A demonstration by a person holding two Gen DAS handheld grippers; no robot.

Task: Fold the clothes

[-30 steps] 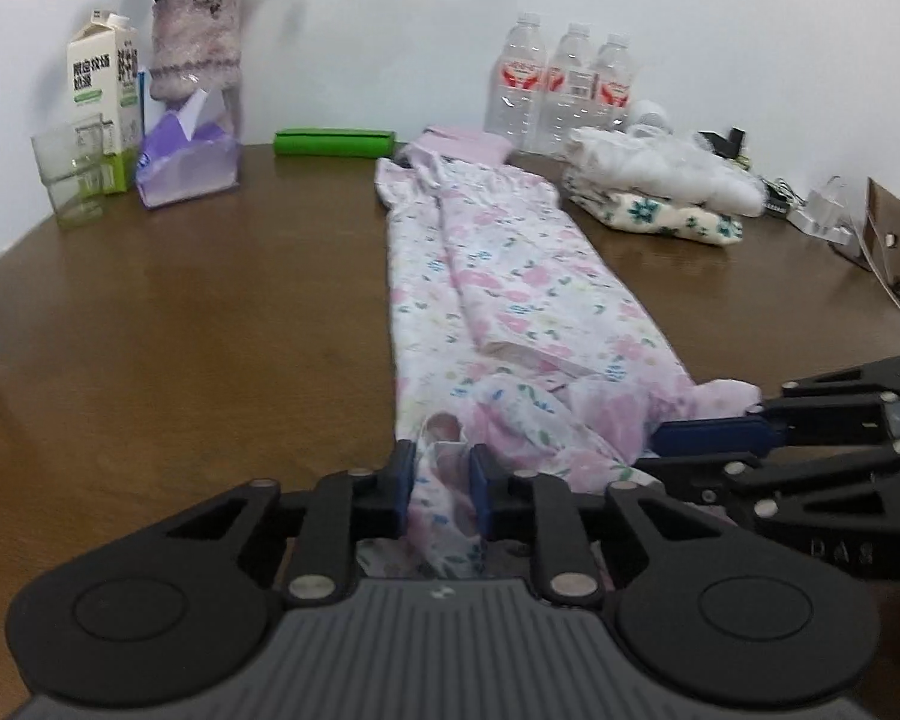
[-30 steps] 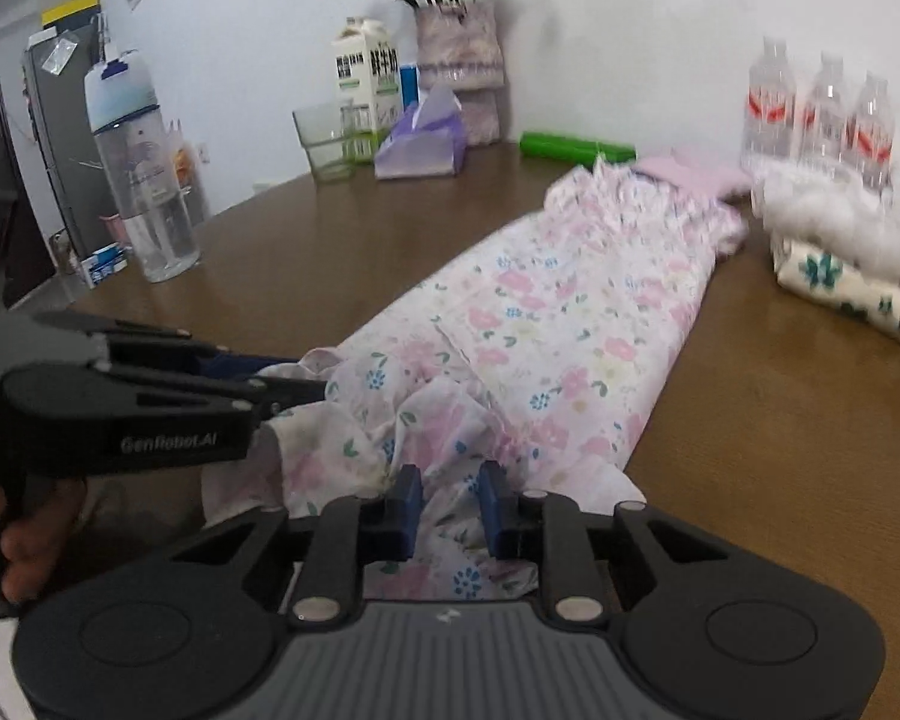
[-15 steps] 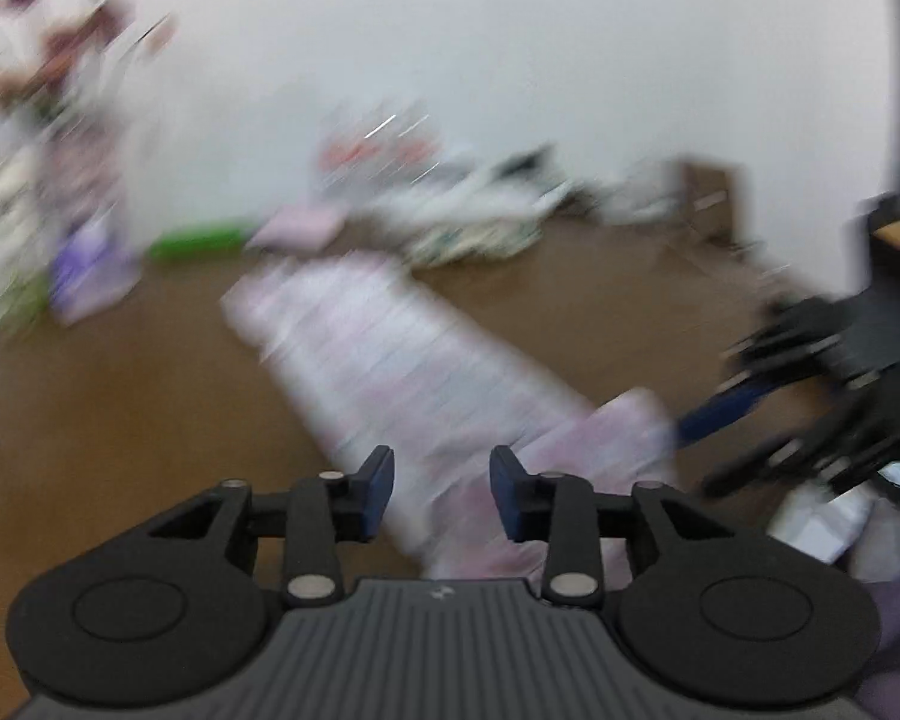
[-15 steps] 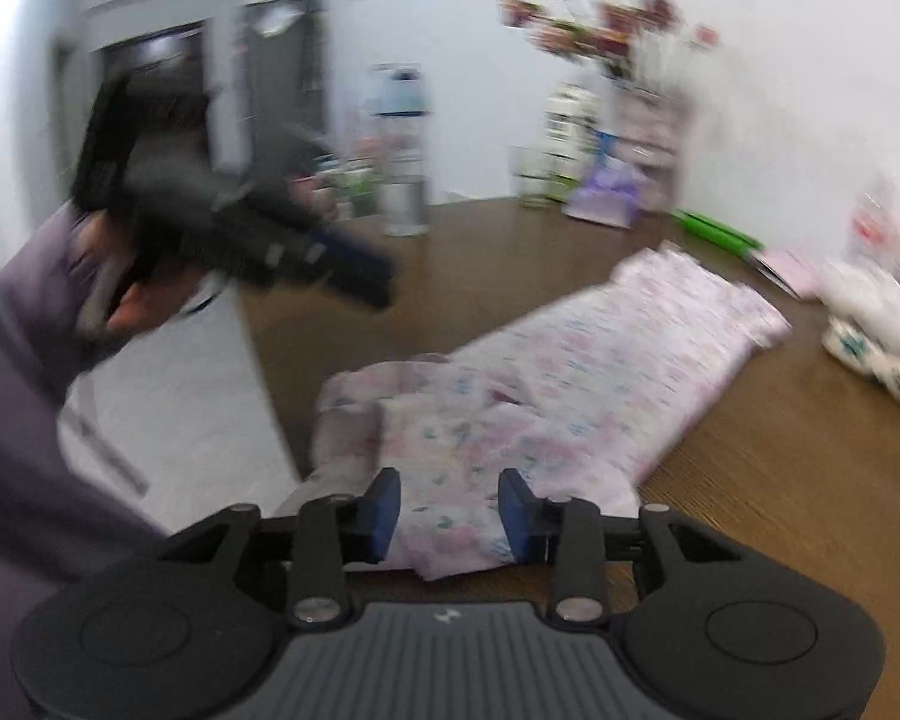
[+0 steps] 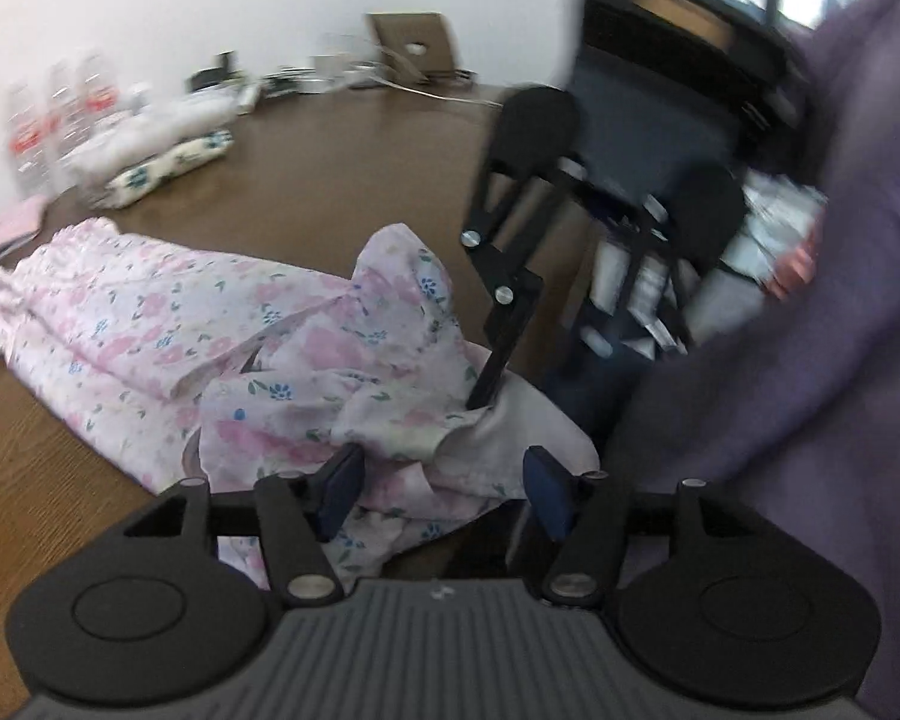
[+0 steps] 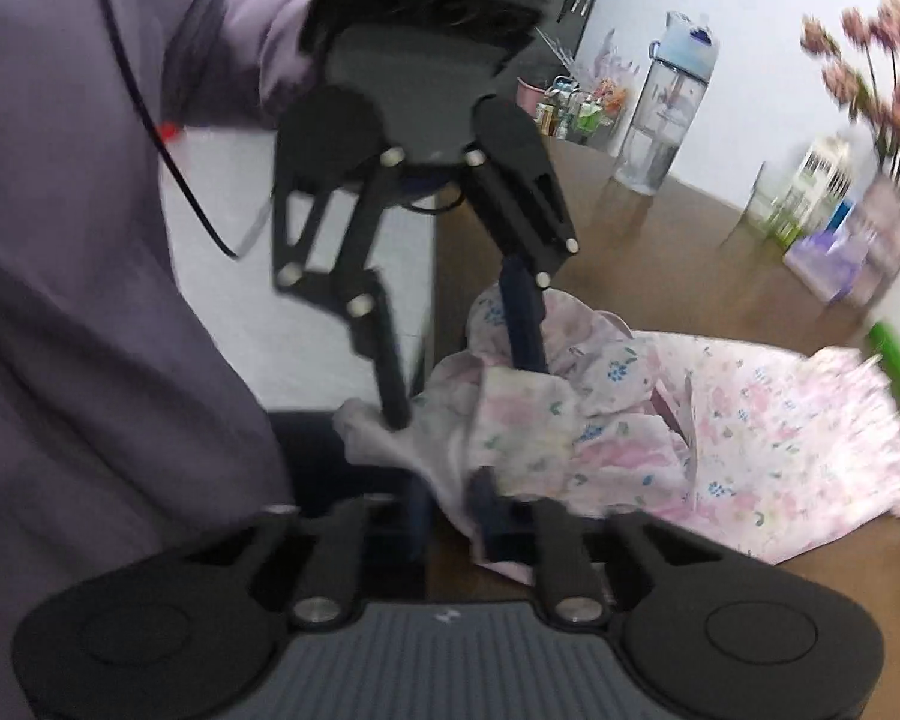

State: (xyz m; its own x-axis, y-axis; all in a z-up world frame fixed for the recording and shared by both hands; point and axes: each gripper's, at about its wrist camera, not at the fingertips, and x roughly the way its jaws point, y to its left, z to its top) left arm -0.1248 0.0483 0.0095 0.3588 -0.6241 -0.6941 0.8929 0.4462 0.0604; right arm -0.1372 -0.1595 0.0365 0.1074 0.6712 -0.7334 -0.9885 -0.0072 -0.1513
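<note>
While the left tongs (image 5: 441, 489) gape wide over the garment's (image 5: 222, 324) bunched end at the bench (image 5: 330, 180) edge, the right tongs (image 6: 450, 504) pinch that cloth. Only the right view shows flowers (image 6: 870, 60).

Left view: bottles (image 5: 60, 114) and clutter (image 5: 306, 75) by the wall smeared, labels unreadable. Right gripper (image 5: 492, 396) tips buried in garment (image 5: 222, 324) folds, closure unclear. Right view: flowers (image 6: 870, 54), carton (image 6: 822, 180) blurred; garment's far end streaked and cut by the edge. Person's purple sleeve (image 6: 78, 240) cropped in both.
</note>
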